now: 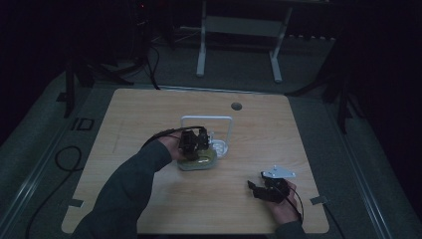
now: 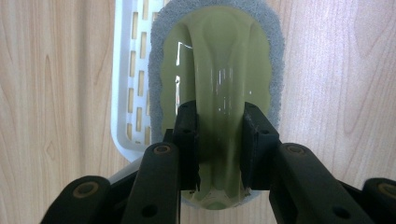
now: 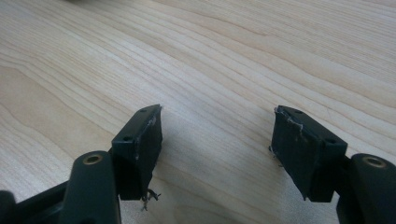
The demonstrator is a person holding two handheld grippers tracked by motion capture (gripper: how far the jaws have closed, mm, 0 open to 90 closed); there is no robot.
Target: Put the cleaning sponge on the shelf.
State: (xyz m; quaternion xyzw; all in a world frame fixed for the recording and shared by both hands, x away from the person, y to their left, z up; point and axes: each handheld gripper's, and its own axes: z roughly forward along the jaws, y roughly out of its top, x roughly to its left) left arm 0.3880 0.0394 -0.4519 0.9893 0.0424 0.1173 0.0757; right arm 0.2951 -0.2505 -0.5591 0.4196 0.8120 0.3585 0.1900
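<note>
Left claw (image 2: 219, 140) clamped on green scrubber handle (image 2: 219, 93) over white slotted tray (image 2: 128, 93); lift straight, keep grip centred. Right claw (image 3: 217, 140) open, idle over table (image 3: 233, 56)

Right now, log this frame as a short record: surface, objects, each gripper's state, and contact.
surface: wooden table
objects: green scrubber with grey pad edge; white slotted tray beneath it
left gripper: shut on the scrubber's raised handle, a jaw on each side
right gripper: open, holding nothing, over bare wood near the table's right front
contact: scrubber overlaps the tray; whether it rests on it or is lifted cannot be told
</note>
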